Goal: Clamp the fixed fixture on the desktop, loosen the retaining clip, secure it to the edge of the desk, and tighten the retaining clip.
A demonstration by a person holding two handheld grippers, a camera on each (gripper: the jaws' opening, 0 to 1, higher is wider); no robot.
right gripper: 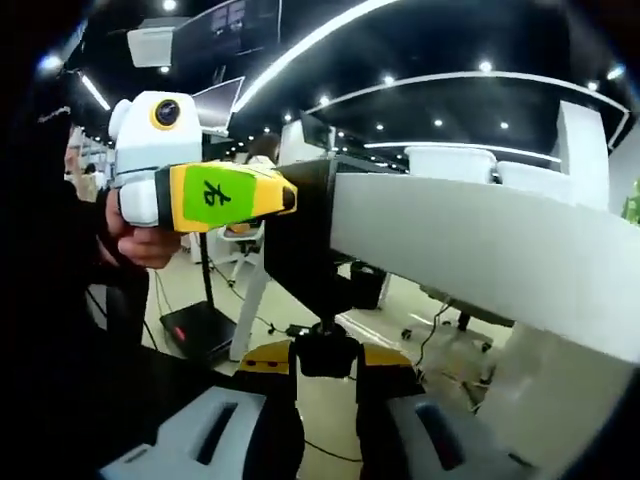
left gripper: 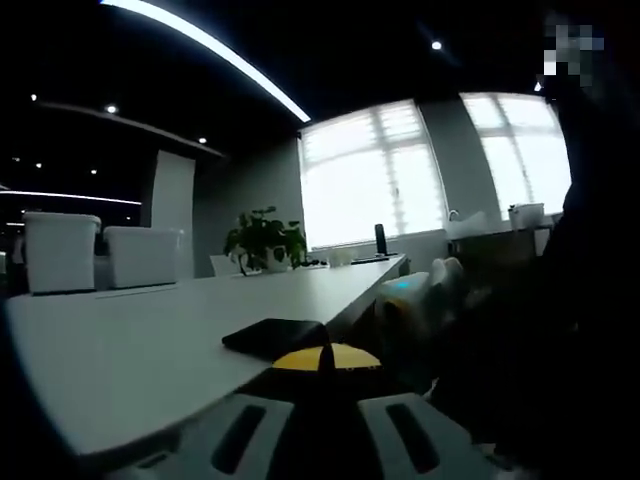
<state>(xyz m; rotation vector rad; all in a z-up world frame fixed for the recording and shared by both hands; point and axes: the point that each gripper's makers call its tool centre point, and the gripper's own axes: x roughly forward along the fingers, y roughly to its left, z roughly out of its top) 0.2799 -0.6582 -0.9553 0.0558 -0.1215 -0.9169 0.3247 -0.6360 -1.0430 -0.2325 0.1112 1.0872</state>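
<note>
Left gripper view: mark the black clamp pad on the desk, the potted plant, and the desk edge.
black clamp pad (left gripper: 275,337), left gripper view, its flat top.
potted plant (left gripper: 264,238), left gripper view, its leaves.
desk (left gripper: 300,352), left gripper view, its near edge.

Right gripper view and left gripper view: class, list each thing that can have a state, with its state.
fixture: hooked over the desk edge.
retaining clip: below the desk, gripped; tightness cannot be told.
right gripper: shut on the retaining clip.
left gripper: shut, tips at the fixture's top.
</note>
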